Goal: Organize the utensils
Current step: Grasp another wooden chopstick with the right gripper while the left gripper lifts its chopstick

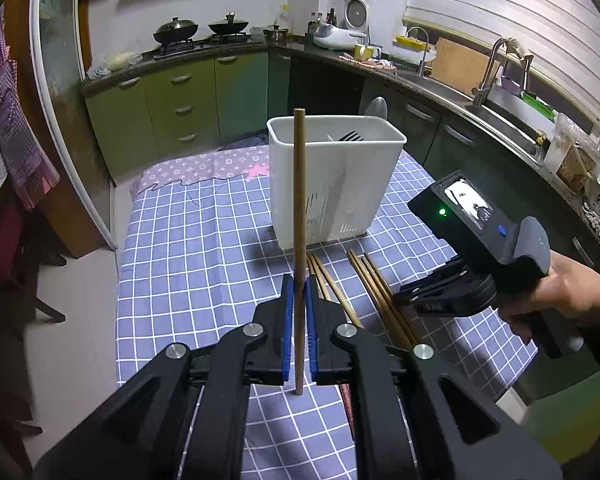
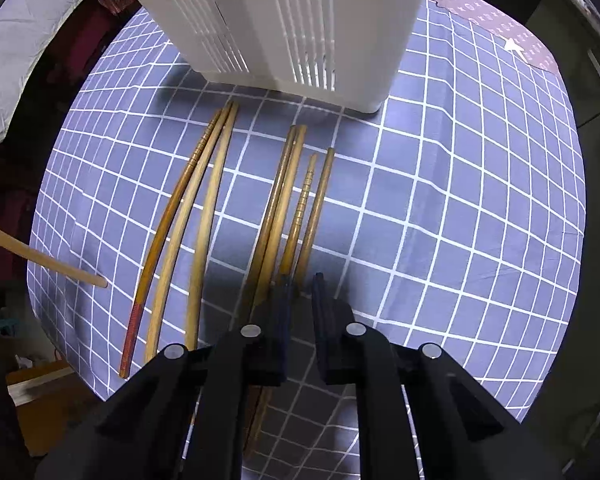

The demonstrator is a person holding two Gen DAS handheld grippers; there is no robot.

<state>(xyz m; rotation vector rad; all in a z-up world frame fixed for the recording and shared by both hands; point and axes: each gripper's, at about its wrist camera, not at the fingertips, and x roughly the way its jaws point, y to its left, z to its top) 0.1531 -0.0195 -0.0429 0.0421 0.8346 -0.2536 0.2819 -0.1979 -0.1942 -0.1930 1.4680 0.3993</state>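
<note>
Your left gripper is holding one wooden chopstick upright, its blue-padded jaws clamped on the lower part of the shaft, so the stick is rising in front of the white utensil caddy at 12 o'clock on the tabletop. That caddy is carrying a dark fork with its tines up and a pale spoon poking above the far rim; what else is sitting inside you cannot tell.

Your right gripper is pointing straight down over the loose chopsticks lying on the checked cloth, just in front of the caddy's slotted wall. Its jaws are standing nearly together, with a narrow gap between them, and whether they are pinching the stick beneath them is hard to tell. A second bundle of chopsticks is lying at 10 o'clock from those jaws, apart from the first.
</note>
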